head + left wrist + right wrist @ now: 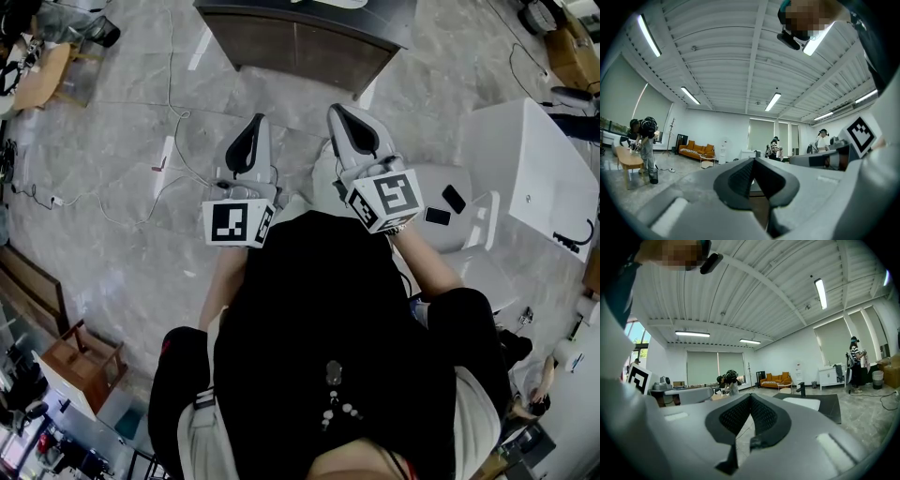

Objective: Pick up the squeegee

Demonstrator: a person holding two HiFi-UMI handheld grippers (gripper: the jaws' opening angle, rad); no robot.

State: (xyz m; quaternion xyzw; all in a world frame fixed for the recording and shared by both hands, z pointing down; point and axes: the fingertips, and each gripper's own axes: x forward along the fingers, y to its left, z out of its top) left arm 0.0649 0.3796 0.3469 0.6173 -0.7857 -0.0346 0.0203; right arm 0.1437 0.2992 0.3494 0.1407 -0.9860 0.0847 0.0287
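No squeegee shows in any view. In the head view I hold both grippers out in front of my black-clad body, pointing level over the grey marble floor. My left gripper (251, 126) is shut with nothing between its dark pads, and its own view shows the jaws met tip to tip (753, 161). My right gripper (341, 116) is likewise shut and empty, and in its view the pads meet at the tip (750, 397). Both point towards a dark counter (309, 42) that carries a white sink (802, 403) and a black faucet (801, 389).
A white cabinet (534, 173) stands at the right, with a low white stand (469, 220) bearing two dark phones beside it. Cables (169, 141) trail across the floor at the left. A wooden stool (82, 361) is at the lower left. Other people stand around the room.
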